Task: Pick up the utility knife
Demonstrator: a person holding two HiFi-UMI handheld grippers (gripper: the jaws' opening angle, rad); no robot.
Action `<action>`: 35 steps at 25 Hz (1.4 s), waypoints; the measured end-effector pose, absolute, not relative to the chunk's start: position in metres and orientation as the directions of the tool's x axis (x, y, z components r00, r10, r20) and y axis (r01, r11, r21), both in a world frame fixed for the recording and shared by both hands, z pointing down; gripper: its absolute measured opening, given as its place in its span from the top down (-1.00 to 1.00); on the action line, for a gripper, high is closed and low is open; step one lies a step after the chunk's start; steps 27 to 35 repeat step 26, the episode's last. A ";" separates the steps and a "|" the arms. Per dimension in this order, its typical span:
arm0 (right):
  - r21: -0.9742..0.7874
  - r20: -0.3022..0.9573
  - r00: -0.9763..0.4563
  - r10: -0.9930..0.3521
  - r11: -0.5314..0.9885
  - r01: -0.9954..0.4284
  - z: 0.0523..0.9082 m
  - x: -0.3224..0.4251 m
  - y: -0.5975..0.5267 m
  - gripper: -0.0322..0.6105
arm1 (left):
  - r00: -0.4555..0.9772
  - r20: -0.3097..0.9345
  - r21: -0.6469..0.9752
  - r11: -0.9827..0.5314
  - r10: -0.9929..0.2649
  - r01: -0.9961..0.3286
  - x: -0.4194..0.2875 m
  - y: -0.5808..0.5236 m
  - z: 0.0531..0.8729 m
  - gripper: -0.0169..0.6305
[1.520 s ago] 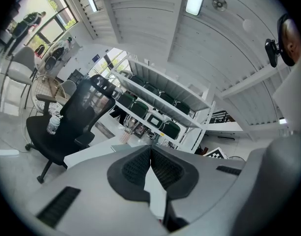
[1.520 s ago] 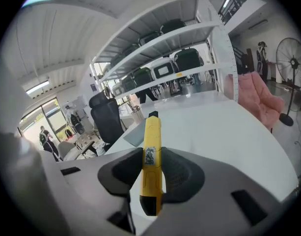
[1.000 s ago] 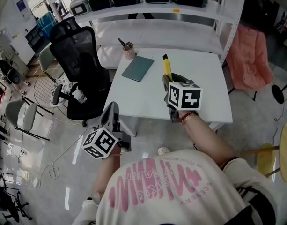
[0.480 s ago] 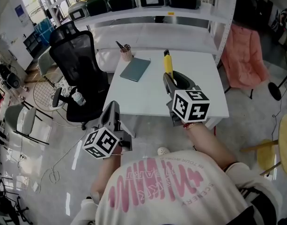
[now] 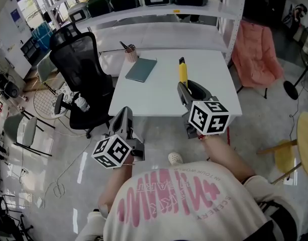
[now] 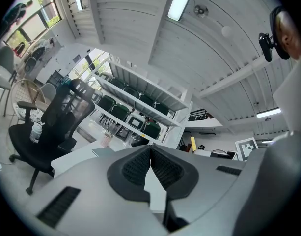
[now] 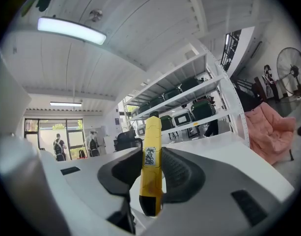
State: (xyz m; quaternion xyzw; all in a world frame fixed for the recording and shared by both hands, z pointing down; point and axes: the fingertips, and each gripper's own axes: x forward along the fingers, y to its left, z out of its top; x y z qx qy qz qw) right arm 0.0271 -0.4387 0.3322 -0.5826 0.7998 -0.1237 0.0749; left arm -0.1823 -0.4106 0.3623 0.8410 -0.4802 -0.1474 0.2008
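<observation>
R gripper (image 5: 183, 86) is clamping the 1 knife (image 5: 183, 72), holding it clear of the table (image 5: 159, 97). L gripper (image 5: 124, 112) is hanging closed, empty. 1 notebook (image 5: 140, 70) & 1 pen cup (image 5: 129, 54) are sitting on table.

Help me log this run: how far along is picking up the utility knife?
Done: the right gripper is shut on the yellow utility knife, which looks lifted clear of the white table. In hand: the knife is held about level over the table's near side; the left gripper is shut, empty, off to the side. Left: nothing obvious beyond keeping the grip.
</observation>
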 end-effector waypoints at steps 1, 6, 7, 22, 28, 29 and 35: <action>-0.301 0.022 -0.310 -0.951 0.289 -0.909 0.334 0.028 -0.436 0.47 | 0.498 -0.054 0.480 -0.460 -0.865 -0.747 -0.182 -0.409 0.363 0.87; -0.312 0.027 -0.300 -0.953 0.277 -0.909 0.341 0.033 -0.432 0.47 | 0.502 -0.056 0.478 -0.465 -0.863 -0.745 -0.181 -0.406 0.362 0.87; -0.305 0.030 -0.299 -0.954 0.277 -0.911 0.343 0.032 -0.432 0.47 | 0.502 -0.056 0.479 -0.464 -0.863 -0.745 -0.181 -0.406 0.363 0.87; -0.281 0.098 -0.280 -0.955 0.243 -0.928 0.365 0.024 -0.427 0.47 | 0.493 -0.059 0.496 -0.454 -0.868 -0.740 -0.195 -0.410 0.368 0.87; -0.274 0.108 -0.273 -0.956 0.235 -0.932 0.368 0.024 -0.428 0.47 | 0.494 -0.062 0.499 -0.455 -0.867 -0.737 -0.197 -0.412 0.369 0.87; -0.274 0.108 -0.273 -0.956 0.235 -0.932 0.368 0.024 -0.428 0.47 | 0.494 -0.062 0.499 -0.455 -0.867 -0.737 -0.197 -0.412 0.369 0.87; -0.274 0.108 -0.273 -0.956 0.235 -0.932 0.368 0.024 -0.428 0.47 | 0.494 -0.062 0.499 -0.455 -0.867 -0.737 -0.197 -0.412 0.369 0.87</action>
